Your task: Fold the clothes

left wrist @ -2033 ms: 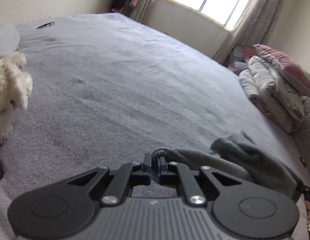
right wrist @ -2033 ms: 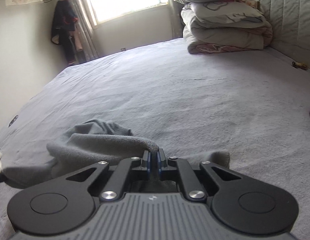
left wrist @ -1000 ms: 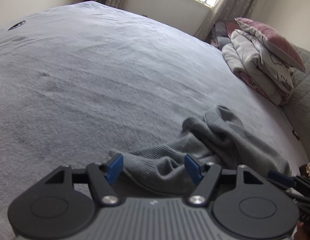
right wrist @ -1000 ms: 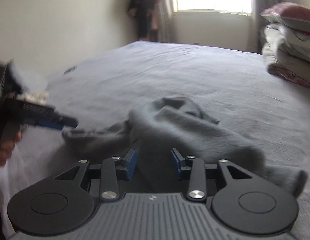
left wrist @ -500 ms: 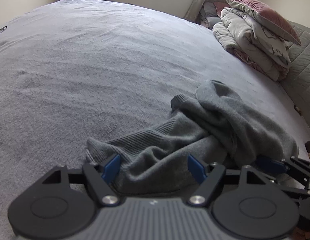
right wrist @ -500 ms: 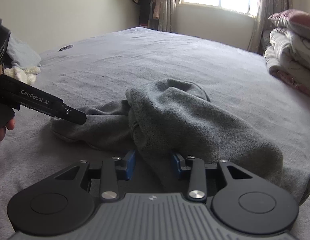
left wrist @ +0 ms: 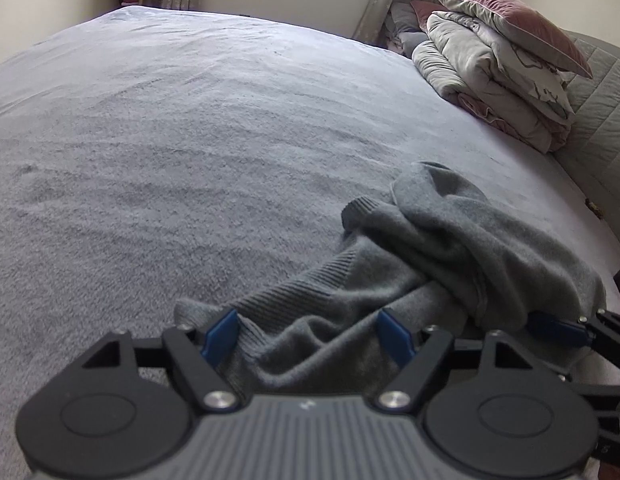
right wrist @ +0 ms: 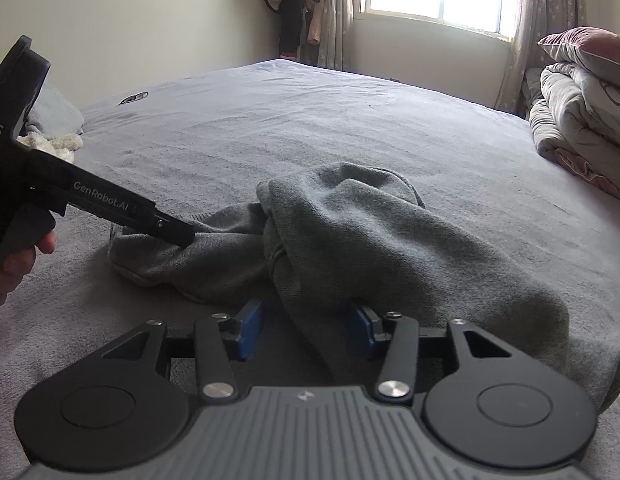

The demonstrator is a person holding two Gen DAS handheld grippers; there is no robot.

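A grey knit sweater [left wrist: 450,248] lies crumpled on the grey bed cover [left wrist: 190,140]; it also shows in the right wrist view [right wrist: 370,232]. My left gripper [left wrist: 308,334] is open, its blue pads either side of the ribbed hem, resting on the fabric. My right gripper [right wrist: 304,322] is open, its pads straddling a raised fold of the sweater. The left gripper's finger shows in the right wrist view [right wrist: 170,230] touching the sweater's left end. The right gripper's finger shows in the left wrist view [left wrist: 558,330] at the sweater's right edge.
A stack of folded duvets with a pink pillow [left wrist: 506,60] sits at the bed's head, seen too in the right wrist view [right wrist: 582,120]. A white plush toy [right wrist: 50,144] and a light blue cloth [right wrist: 54,114] lie at the far left. A quilted headboard [left wrist: 602,100] is on the right.
Both grippers were shut on the sweater two seconds ago; they opened and let it drop. Both have since moved in low over the crumpled sweater.
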